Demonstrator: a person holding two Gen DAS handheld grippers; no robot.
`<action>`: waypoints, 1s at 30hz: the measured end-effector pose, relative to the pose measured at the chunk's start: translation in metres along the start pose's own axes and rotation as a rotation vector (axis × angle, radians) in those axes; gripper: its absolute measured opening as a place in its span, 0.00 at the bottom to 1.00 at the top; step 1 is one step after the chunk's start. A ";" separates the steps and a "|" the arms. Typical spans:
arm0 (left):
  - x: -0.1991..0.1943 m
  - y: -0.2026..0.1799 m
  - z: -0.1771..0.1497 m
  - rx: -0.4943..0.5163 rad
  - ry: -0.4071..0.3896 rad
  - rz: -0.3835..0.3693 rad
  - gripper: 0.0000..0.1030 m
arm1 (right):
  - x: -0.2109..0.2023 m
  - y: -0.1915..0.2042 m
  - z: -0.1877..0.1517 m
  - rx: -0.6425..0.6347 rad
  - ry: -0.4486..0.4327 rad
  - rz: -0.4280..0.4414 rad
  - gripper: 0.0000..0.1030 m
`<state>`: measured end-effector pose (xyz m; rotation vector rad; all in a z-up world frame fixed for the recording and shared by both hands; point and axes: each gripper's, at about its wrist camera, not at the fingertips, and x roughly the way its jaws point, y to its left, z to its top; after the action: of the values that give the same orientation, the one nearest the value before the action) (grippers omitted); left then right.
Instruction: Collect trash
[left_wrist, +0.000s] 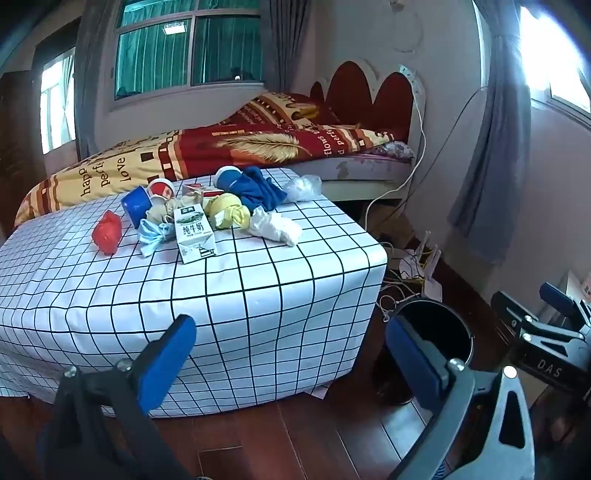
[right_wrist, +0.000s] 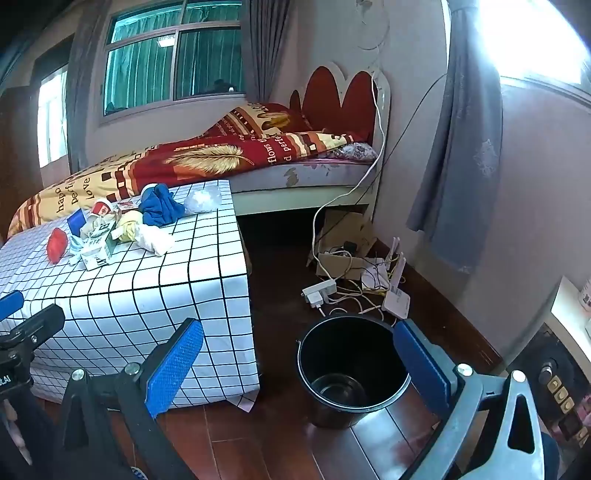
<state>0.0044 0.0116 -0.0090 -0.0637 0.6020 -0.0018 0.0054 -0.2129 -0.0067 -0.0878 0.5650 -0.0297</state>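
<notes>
- Progress: none evident. Black bin (right_wrist: 352, 373) standing on the floor just off the table's right side, interior apparently bare down to its shiny bottom.
- Trash: all still heaped toward the far edge of the checked tablecloth (left_wrist: 236, 295). Noted in the pile: milk carton (left_wrist: 194, 234) nearest the front, red crumpled item (left_wrist: 108, 232) at the left end, blue cup (left_wrist: 136, 209), crumpled face mask (left_wrist: 155, 236), white plastic bag (left_wrist: 275, 227), yellow bundle (left_wrist: 225, 215), blue cloth (left_wrist: 258, 190), clear plastic wad (left_wrist: 303, 187) by the far right corner. Red-and-white cup and flat red-and-white pack behind; contents not discernible.
- Left gripper (left_wrist: 291, 354): jaws spread wide, nothing between the pads, held short of the near edge, well apart from the pile.
- Right gripper (right_wrist: 299, 369): likewise wide and unloaded, aimed at the gap between table and bin.
- Remaining: every item yet to be picked and dropped in the bin; judged at the very start.
</notes>
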 end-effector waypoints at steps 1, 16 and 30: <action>0.000 0.000 0.000 0.000 -0.001 -0.001 1.00 | -0.001 0.001 0.000 0.000 -0.001 0.001 1.00; 0.000 0.001 0.001 0.003 0.000 -0.002 1.00 | -0.001 0.004 0.002 -0.011 0.002 0.009 1.00; 0.000 0.006 -0.001 -0.002 0.004 0.003 1.00 | 0.002 0.006 0.002 -0.012 0.006 0.010 1.00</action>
<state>0.0042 0.0174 -0.0103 -0.0643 0.6062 0.0014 0.0080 -0.2067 -0.0069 -0.0963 0.5721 -0.0165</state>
